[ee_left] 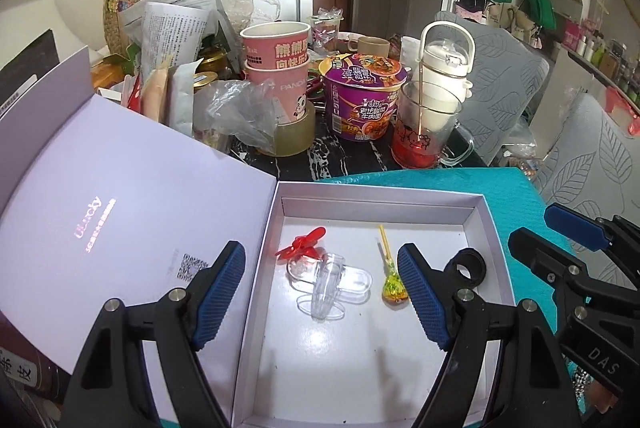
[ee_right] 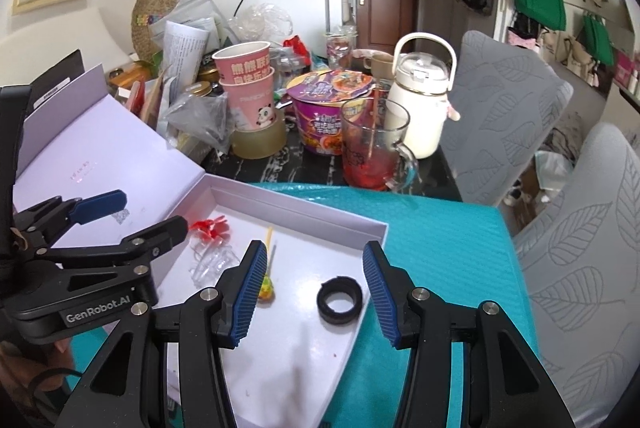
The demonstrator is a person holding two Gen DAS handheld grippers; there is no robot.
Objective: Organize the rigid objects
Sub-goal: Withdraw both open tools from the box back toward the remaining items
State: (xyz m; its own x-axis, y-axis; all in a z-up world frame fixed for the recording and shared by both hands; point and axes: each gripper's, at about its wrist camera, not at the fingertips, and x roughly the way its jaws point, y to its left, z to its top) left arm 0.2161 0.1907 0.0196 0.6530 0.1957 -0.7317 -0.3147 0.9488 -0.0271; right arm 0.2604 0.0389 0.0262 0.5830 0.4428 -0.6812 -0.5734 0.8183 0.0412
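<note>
From my remote seat I judge the sorting to be mostly done: the white box (ee_left: 494, 228) lies open on the teal mat (ee_right: 440, 240), its lid (ee_left: 120, 196) folded back at 9 o'clock, and four small rigid things already rest on its floor. I count one red propeller (ee_left: 301, 246) toward the box's 11 o'clock, one clear plastic piece (ee_left: 328, 282) just beside it at the centre and touching it as far as I can tell, one lollipop (ee_left: 393, 286) with a yellow stick at 2 o'clock of the clear piece, and one black ring (ee_right: 340, 298) near the wall at 3 o'clock. Both tools are empty. The left gripper (ee_left: 322, 298) hangs over the box with its two blue pads spread wide, grasping nothing. The right gripper (ee_right: 316, 294) is also released, and its pads stand apart on either side of the ring without touching it. On the mat outside the box I see no loose item waiting, so what is left, in my judgement, is perhaps only to tidy the positions or to close the lid. Behind the mat at 12 o'clock the dark surface (ee_left: 320, 156) carries clutter that I do not take for the task: two stacked pink paper cups (ee_left: 276, 60), one purple noodle bowl (ee_left: 362, 96), one tape roll (ee_left: 294, 134), one glass mug (ee_left: 424, 124) and one white jug (ee_right: 420, 100).
</note>
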